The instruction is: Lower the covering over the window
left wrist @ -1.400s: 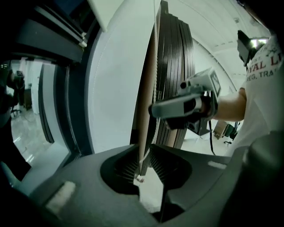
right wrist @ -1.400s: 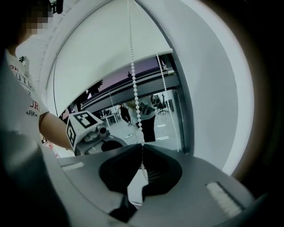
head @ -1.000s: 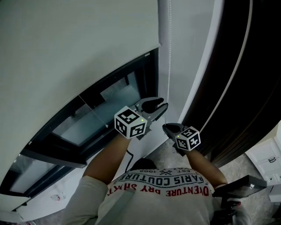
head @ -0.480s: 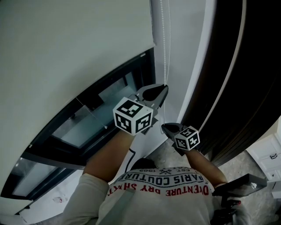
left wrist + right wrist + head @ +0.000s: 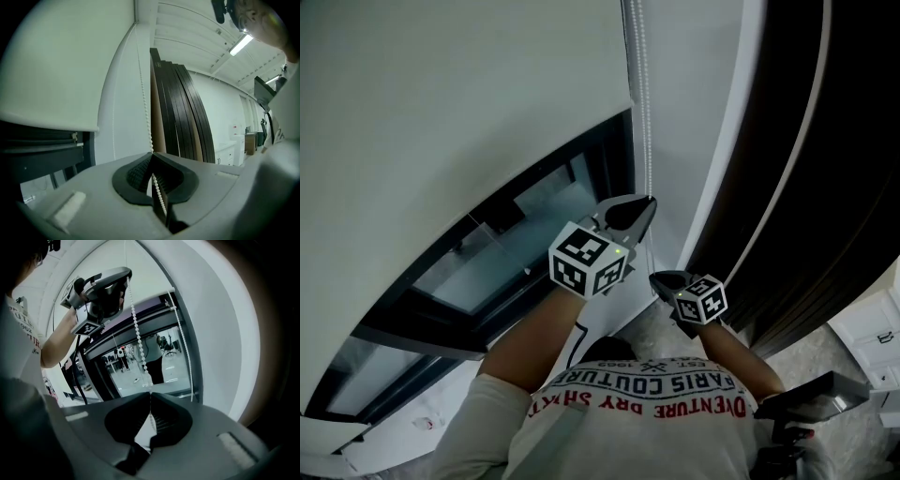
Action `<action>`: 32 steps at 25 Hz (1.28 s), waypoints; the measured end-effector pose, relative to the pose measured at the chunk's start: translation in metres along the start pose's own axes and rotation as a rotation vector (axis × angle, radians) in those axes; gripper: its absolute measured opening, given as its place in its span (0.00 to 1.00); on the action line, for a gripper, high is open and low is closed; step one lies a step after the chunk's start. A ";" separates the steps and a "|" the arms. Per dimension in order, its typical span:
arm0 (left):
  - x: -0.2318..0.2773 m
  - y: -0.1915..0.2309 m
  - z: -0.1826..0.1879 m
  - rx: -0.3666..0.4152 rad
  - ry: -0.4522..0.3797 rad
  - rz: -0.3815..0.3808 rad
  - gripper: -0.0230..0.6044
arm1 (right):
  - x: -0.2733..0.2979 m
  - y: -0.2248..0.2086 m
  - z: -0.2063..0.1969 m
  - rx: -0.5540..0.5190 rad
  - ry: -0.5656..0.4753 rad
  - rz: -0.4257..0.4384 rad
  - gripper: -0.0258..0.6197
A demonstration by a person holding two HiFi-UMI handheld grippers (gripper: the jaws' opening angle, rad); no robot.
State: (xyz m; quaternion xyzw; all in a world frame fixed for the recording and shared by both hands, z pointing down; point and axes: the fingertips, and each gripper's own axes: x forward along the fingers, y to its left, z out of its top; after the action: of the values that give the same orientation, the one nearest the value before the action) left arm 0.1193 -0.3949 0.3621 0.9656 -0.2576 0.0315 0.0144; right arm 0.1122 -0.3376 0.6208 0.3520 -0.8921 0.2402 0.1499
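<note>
Blind [image 5: 441, 112]: drawn partway down, just left of chain [image 5: 648, 141], with bare window [image 5: 534, 211] below its bottom edge. Cut off at top and left of head view. Chain's upper end likewise out of frame; lower end lost behind grippers and forearms. Two strands so close in head view as to be hardly told apart; seen clearly apart only in gripper views, the free strand hanging against wall [image 5: 123, 93]. Reflections in window beside chain blurred, not readable.

Left gripper [image 5: 651, 201]: clamped on chain, jaws having just been closing, with beads rising from pad tips and trailing down between pads. Higher of the two on chain. Right gripper [image 5: 657, 277]: pinched tight on same strand lower down, with beads entering at closed tips and a few showing between pads.

Dark panels [image 5: 825, 187]: right of chain, cut off by frame edge.
</note>
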 end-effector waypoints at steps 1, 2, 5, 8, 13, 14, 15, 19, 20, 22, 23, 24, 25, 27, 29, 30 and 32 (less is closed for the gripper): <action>0.000 0.002 -0.007 -0.005 0.008 0.004 0.05 | 0.002 0.000 -0.006 0.013 0.007 0.005 0.06; 0.000 0.004 -0.014 -0.008 0.018 0.009 0.05 | 0.003 -0.001 -0.012 0.027 0.015 0.009 0.06; 0.003 0.009 -0.036 -0.017 0.049 0.020 0.05 | 0.005 -0.005 -0.030 0.055 0.054 0.011 0.06; 0.003 0.013 -0.054 -0.021 0.061 0.034 0.05 | 0.007 -0.008 -0.045 0.060 0.092 0.000 0.06; -0.005 0.006 -0.072 -0.003 0.080 0.058 0.05 | -0.001 0.000 -0.065 0.064 0.149 -0.008 0.06; -0.007 0.002 -0.072 -0.004 0.087 0.061 0.05 | -0.006 0.005 -0.068 0.064 0.155 -0.007 0.06; -0.009 0.000 -0.073 -0.007 0.097 0.063 0.05 | -0.011 0.008 -0.070 0.063 0.161 -0.007 0.06; -0.014 0.001 -0.085 -0.019 0.124 0.084 0.05 | -0.016 0.015 -0.081 0.067 0.183 0.000 0.06; -0.016 0.002 -0.085 -0.016 0.120 0.089 0.05 | -0.017 0.017 -0.080 0.069 0.175 0.006 0.06; -0.018 0.002 -0.083 -0.001 0.115 0.092 0.05 | -0.018 0.019 -0.074 0.069 0.142 0.015 0.06; -0.018 0.002 -0.083 0.004 0.116 0.089 0.05 | -0.018 0.019 -0.069 0.063 0.123 0.013 0.06; -0.018 0.002 -0.083 0.006 0.122 0.086 0.06 | -0.019 0.018 -0.064 0.055 0.105 0.008 0.06; -0.018 0.002 -0.085 0.006 0.130 0.084 0.07 | -0.020 0.018 -0.057 0.047 0.087 0.003 0.07; -0.020 0.002 -0.087 -0.002 0.136 0.087 0.15 | -0.022 0.017 -0.043 0.034 0.052 -0.003 0.12; -0.023 0.003 -0.089 -0.013 0.132 0.100 0.15 | -0.025 0.017 -0.028 0.017 0.021 -0.014 0.16; -0.024 0.003 -0.091 -0.018 0.131 0.106 0.17 | -0.027 0.016 -0.022 0.004 0.007 -0.021 0.18; -0.026 0.004 -0.095 -0.026 0.133 0.118 0.20 | -0.030 0.017 -0.009 -0.027 -0.016 -0.035 0.25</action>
State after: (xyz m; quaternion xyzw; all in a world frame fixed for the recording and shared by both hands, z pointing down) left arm 0.0901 -0.3814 0.4552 0.9443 -0.3128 0.0930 0.0419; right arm 0.1228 -0.3053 0.6099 0.3673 -0.8903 0.2224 0.1515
